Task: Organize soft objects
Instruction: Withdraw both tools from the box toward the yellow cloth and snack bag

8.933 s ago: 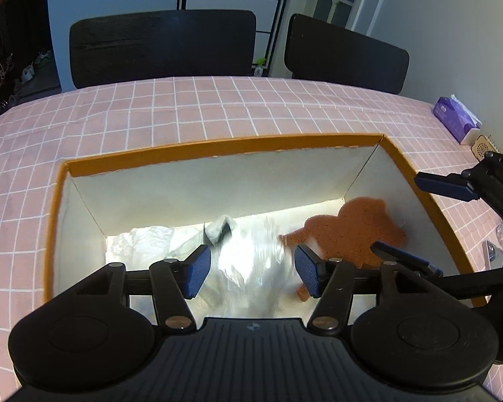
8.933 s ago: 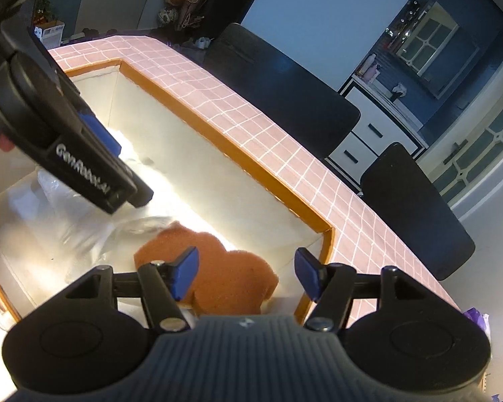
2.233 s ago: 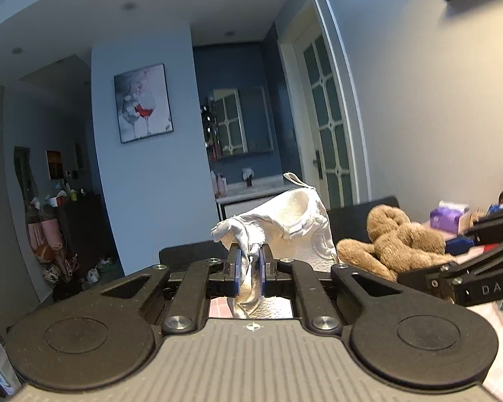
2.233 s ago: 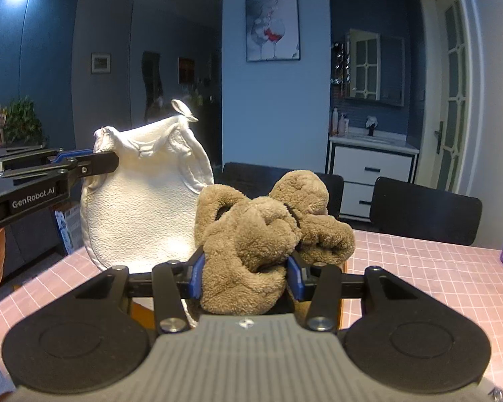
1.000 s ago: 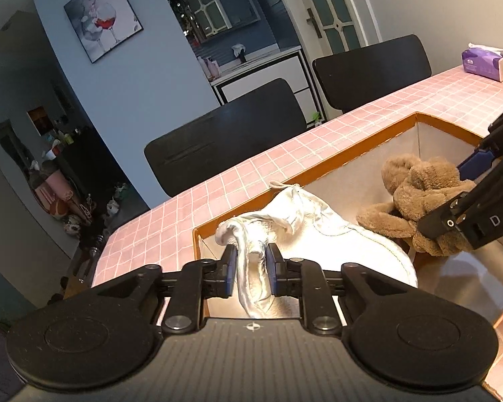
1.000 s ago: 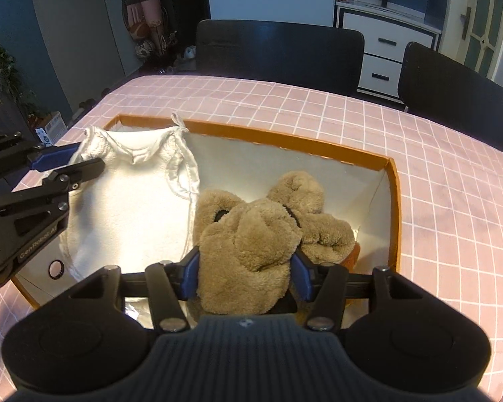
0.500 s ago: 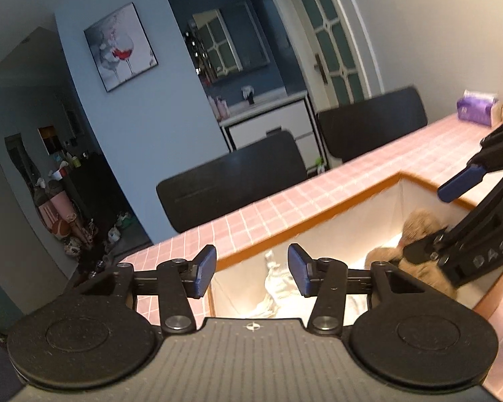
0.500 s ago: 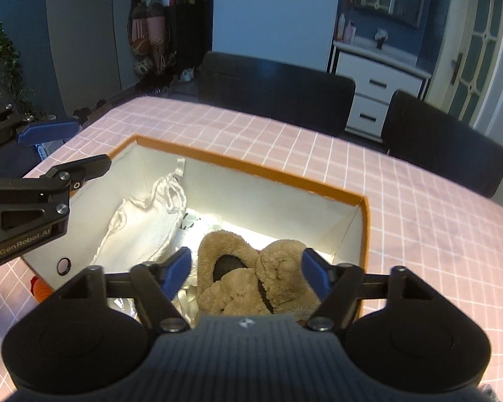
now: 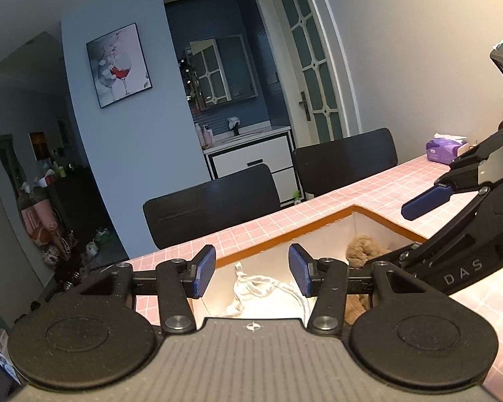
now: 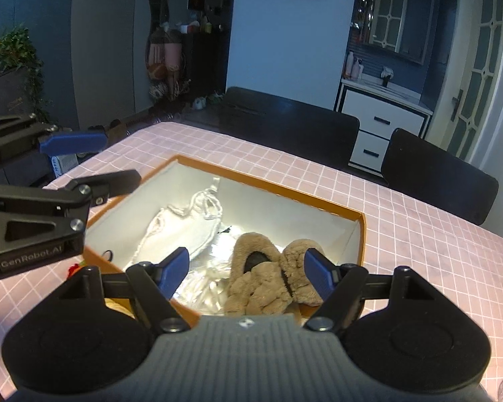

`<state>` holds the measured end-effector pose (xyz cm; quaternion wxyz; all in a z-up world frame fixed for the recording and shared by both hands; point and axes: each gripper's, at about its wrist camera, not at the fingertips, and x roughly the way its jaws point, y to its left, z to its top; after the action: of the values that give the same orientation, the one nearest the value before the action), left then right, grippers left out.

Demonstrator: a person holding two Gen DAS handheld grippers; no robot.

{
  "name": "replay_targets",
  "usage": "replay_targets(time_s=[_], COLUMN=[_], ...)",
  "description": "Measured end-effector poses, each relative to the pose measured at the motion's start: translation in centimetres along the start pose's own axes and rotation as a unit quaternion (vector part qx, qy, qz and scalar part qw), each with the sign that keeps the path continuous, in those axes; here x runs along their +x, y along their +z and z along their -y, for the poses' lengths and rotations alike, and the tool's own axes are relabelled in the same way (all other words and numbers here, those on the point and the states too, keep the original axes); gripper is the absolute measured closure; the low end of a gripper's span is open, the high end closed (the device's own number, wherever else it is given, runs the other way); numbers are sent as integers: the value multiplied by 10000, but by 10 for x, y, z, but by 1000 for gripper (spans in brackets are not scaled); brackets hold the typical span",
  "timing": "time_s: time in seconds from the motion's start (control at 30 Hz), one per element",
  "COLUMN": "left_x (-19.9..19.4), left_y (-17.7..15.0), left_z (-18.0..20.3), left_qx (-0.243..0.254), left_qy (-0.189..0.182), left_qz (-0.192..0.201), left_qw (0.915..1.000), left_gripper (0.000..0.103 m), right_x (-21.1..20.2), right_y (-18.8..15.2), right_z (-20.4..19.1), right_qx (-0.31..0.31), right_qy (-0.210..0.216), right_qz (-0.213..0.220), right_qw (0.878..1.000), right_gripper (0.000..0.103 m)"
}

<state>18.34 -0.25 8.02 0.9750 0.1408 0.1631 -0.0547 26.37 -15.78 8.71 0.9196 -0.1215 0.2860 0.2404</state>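
Note:
An orange-rimmed box [image 10: 271, 186] sits on the pink tiled table. Inside lie a white cloth bag [image 10: 181, 231] on the left and brown furry slippers [image 10: 268, 278] on the right, on crinkled paper. My right gripper [image 10: 244, 273] is open and empty above the box's near edge. My left gripper [image 9: 251, 269] is open and empty above the box's left side; it also shows in the right wrist view [image 10: 94, 160]. The white bag [image 9: 265, 291] and the slippers [image 9: 364, 251] show in the left wrist view, with the right gripper [image 9: 415, 221] to the right.
Two black chairs [image 10: 291, 124] [image 10: 436, 174] stand behind the table. A purple tissue pack [image 9: 442, 149] lies at the far right of the table. A small red thing [image 10: 73, 269] lies left of the box. A white cabinet [image 10: 382, 117] stands at the wall.
Both grippers have risen and tilted up a little since half a second ago. A second ago each was shut on its item; both items now lie in the box.

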Motion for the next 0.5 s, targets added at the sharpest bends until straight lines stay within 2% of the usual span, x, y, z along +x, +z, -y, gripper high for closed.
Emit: replay_targets(time_s=[0.23, 0.5], left_x=[-23, -45], left_y=[-9, -30], left_z=[0, 3], left_qx=[-123, -334], left_qy=[-137, -370], left_qz=[74, 62], left_qw=[9998, 9987], left_gripper=[45, 45], right_x=[-20, -39], right_y=[-12, -44], right_z=[-12, -20], right_qx=[-9, 163], right_qy=[92, 142], right_qz=[67, 63], right_qw=[9999, 9997], right_gripper=[28, 28])
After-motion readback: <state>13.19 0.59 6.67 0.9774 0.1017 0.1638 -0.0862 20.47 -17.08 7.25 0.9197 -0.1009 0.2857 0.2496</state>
